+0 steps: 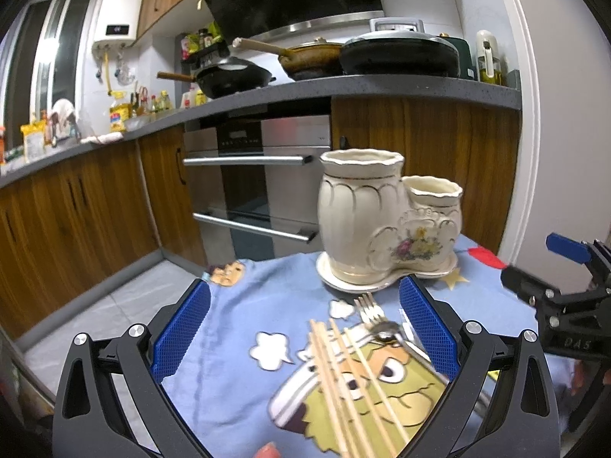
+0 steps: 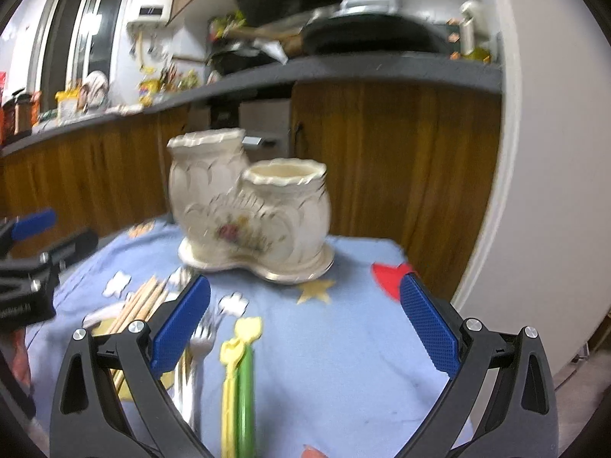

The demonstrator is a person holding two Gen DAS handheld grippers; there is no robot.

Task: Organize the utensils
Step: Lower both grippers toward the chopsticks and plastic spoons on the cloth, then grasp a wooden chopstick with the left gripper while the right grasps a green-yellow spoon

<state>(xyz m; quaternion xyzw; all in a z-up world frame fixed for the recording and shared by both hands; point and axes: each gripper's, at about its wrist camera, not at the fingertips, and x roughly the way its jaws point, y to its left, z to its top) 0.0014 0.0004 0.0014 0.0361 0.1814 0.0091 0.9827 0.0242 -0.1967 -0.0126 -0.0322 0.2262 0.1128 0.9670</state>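
Chopsticks (image 1: 345, 385) of pale wood lie fanned on the blue cartoon-print tablecloth (image 1: 236, 381), between the wide-apart jaws of the left gripper (image 1: 305, 328) — nothing is gripped. Just beside them lie metal forks (image 1: 370, 311) and a spoon (image 1: 385, 332). Beyond, a cream ceramic two-pot utensil holder (image 1: 382, 221) stands upright on its saucer near the table's far edge. The right gripper (image 2: 305, 328) hangs with its jaws spread wide too, holding nothing — yellow and green plastic utensils (image 2: 238, 374) lie on the cloth between its fingers, the forks by its left pad.
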